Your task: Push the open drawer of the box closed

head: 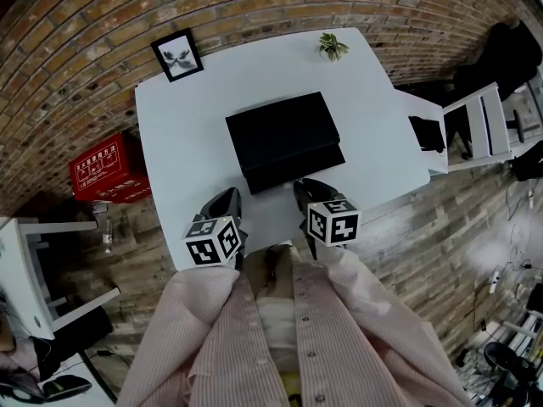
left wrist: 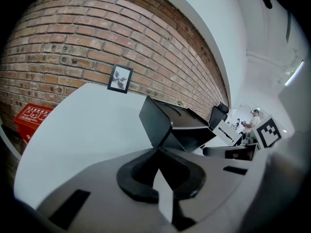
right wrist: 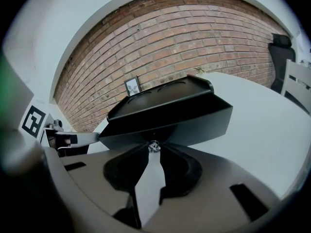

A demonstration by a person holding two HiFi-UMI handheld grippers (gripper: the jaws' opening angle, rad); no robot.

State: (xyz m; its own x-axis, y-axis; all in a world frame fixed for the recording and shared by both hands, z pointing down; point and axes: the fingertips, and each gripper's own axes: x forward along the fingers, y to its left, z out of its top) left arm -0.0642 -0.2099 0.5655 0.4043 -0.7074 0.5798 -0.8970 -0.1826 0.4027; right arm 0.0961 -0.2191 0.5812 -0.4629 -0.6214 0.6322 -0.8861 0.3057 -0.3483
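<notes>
A black box lies in the middle of the white table. Its drawer stands a little way out toward me. In the right gripper view the drawer front fills the middle, and a small clear knob sits at its lower edge. My right gripper is shut on that knob, and shows at the drawer's front. My left gripper hangs just off the box's near left corner, apart from it. Its jaws are shut and hold nothing.
A framed picture and a small plant stand along the table's far edge by the brick wall. A red case sits on the floor at the left. White chairs stand right of the table, another at left.
</notes>
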